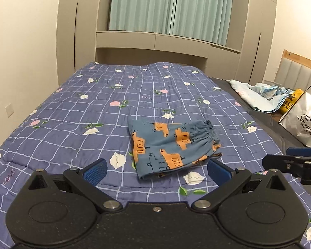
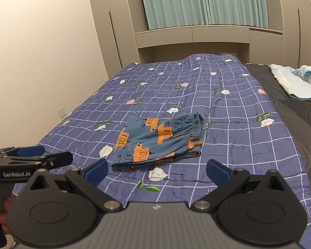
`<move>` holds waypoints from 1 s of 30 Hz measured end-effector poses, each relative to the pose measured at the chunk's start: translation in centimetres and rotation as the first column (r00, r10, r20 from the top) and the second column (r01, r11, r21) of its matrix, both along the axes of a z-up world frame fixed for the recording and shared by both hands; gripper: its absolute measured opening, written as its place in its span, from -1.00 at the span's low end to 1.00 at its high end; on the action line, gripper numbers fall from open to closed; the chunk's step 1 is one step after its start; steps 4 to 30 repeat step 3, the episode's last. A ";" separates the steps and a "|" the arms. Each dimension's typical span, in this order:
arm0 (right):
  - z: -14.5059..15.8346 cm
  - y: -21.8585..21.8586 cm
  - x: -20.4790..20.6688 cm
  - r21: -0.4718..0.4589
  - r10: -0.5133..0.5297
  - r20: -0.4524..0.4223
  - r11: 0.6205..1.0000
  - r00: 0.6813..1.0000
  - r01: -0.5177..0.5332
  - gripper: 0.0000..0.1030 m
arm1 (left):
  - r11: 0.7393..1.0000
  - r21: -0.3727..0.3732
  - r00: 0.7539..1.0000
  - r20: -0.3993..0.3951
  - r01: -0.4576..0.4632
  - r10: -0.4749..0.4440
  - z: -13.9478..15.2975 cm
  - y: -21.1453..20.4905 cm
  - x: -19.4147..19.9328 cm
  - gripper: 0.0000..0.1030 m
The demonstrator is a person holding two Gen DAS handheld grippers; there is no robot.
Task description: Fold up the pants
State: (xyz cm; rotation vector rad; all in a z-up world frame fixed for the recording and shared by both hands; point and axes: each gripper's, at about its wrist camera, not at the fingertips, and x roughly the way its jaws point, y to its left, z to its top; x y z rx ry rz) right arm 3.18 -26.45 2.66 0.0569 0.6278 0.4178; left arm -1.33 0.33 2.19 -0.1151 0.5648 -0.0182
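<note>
- The pants [image 1: 172, 147], blue with orange vehicle prints, are laid folded into a compact rectangle on the quilt [image 1: 72, 112] of the bed, waistband toward the right.
- The left gripper [image 1: 157, 169] is held above the quilt just short of the pants; its 2 jaws are spread wide and nothing is gripped.
- The right gripper [image 2: 156, 170] is likewise spread wide and empty, near the pants' front edge.
- A white bag [image 1: 302, 122] is seen at the far right.

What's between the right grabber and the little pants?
Only bare quilt with a white printed flower, seen in the right wrist view, lies between the open right gripper and the pants.
</note>
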 end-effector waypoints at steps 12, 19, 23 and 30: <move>0.0 0.0 0.0 0.003 0.000 -0.002 1.000 1.000 0.000 1.00 | 0.999 -0.041 1.000 -0.020 0.001 -0.002 0.0 0.5 0.4 0.99; 0.0 0.0 0.0 0.003 0.000 -0.002 1.000 1.000 0.000 1.00 | 0.999 -0.041 1.000 -0.020 0.001 -0.002 0.0 0.5 0.4 0.99; 0.0 0.0 0.0 0.003 0.000 -0.002 1.000 1.000 0.000 1.00 | 0.999 -0.041 1.000 -0.020 0.001 -0.002 0.0 0.5 0.4 0.99; 0.0 0.0 0.0 0.003 0.000 -0.002 1.000 1.000 0.000 1.00 | 0.999 -0.041 1.000 -0.020 0.001 -0.002 0.0 0.5 0.4 0.99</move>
